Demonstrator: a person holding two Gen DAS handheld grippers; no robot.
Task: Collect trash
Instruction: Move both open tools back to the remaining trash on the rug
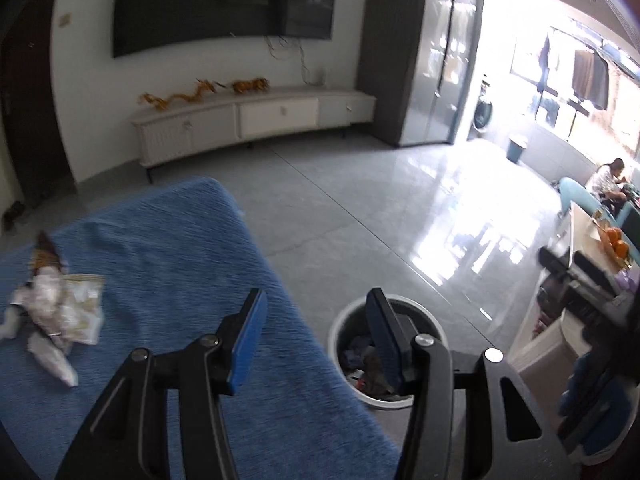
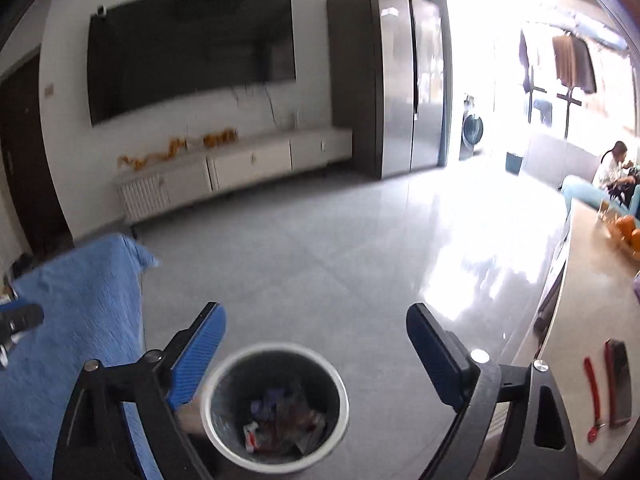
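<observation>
Blue cloth (image 1: 160, 248), 1 bin (image 2: 276, 404), 2 grippers (image 2: 316, 356) open

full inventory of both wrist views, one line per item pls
trash pile: 1 heap of crumpled wrappers, white and brown, on the blue cover, left
blue cover: 1, blue, draped over the near surface
trash bin: 1, white rim, dark inside, on the floor, holding trash
TV: 1, black, on the wall
TV cabinet: 1, white, below the TV
fridge: 1, grey, right of the cabinet
washing machine: 1, grey, by the bright doorway
seated person: 1, far right
oranges: several, orange, on the counter
red pliers: 1, on the counter
left gripper: open, empty
right gripper: open, above the bin
</observation>
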